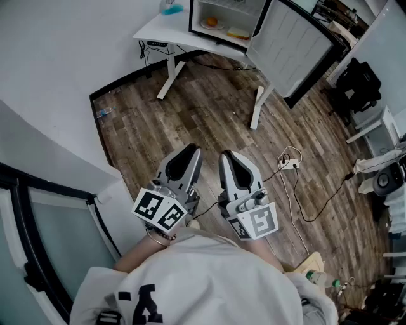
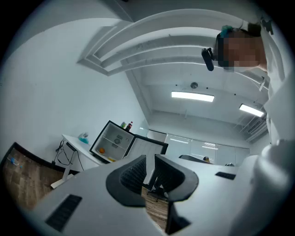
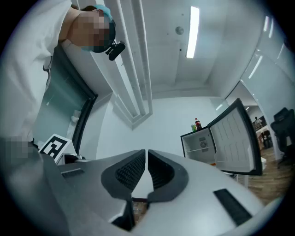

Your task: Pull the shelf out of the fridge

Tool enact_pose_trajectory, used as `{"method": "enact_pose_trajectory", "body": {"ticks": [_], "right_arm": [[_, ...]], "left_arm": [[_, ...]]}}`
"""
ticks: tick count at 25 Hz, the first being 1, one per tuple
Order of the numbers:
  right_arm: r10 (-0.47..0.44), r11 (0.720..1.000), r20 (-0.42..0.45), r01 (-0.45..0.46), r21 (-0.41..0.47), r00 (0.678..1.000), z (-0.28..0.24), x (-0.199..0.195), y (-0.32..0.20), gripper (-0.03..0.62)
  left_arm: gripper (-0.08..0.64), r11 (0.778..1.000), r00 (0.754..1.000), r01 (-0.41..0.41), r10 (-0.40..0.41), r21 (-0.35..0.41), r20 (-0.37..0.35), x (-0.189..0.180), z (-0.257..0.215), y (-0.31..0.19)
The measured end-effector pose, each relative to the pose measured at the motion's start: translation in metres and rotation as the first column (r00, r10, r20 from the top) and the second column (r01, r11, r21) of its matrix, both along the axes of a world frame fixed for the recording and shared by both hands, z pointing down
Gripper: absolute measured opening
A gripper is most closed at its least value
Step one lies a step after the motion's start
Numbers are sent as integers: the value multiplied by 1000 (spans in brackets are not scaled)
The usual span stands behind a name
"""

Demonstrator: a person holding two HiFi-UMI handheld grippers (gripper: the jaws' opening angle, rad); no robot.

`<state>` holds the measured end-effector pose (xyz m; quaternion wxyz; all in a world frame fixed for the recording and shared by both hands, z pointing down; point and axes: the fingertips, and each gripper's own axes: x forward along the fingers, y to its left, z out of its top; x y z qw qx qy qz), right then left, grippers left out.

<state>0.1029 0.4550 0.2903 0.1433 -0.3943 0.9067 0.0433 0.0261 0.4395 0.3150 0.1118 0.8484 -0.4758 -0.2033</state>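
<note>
1. Head view puts both tongs low and close in front of the person's body. The fridge point(image 1: 223, 19) stands far ahead of them across the wooden floor point(image 1: 190, 114), on a white worktop point(image 1: 158, 30).
2. Left tongs point(image 1: 190, 151) are pressed together with nothing between them, and the left gripper view confirms the two ribbed pads meet on air. Right tongs point(image 1: 229, 156) are likewise closed and empty in the right gripper view.
3. The shelf point(image 2: 114, 142) sits inside the open fridge, in its upper half. It lies ahead and up from both tongs, well apart from either.
4. Its long axis runs side to side across the opening, with the front edge turned toward the tongs. The pull therefore has to come straight back toward the person.
5. At this range the shelf is only a thin pale line, so I cannot tell whether it is wire or glass. An orange point(image 1: 211, 23) lies on the fridge floor, apparently below the shelf.
6. The fridge door point(image 1: 290, 47) hangs wide open on the right-hand side of the opening, out beyond the right tongs' line.
7. Neither hand is clearly nearer, since both are about equally far back. The right tongs look a little more in line with the opening. The left tongs have the side free of the door.
8. Judging from this, the whole approach is not yet made, and the tongs must spread before they can take the front edge.
</note>
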Motion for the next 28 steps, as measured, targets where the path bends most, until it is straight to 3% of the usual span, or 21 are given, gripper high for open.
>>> {"method": "enact_pose_trajectory", "body": {"ticks": [11,16,28], "right_arm": [[6,1000,9,-6,3,1000,-5,0,2,41],[-2,1000,59,1,21,998,-11,5,5,43],[-12,1000,98,15,-27,995,-5,-1,-8,43]], "left_arm": [[63,1000,1000,-10,10,1,-5,2,-4,-1],[63,1000,1000,-7,7,-2,-16,2,-5,-1],[63,1000,998,29,-29,2,-48,-16,-4,-12]]}}
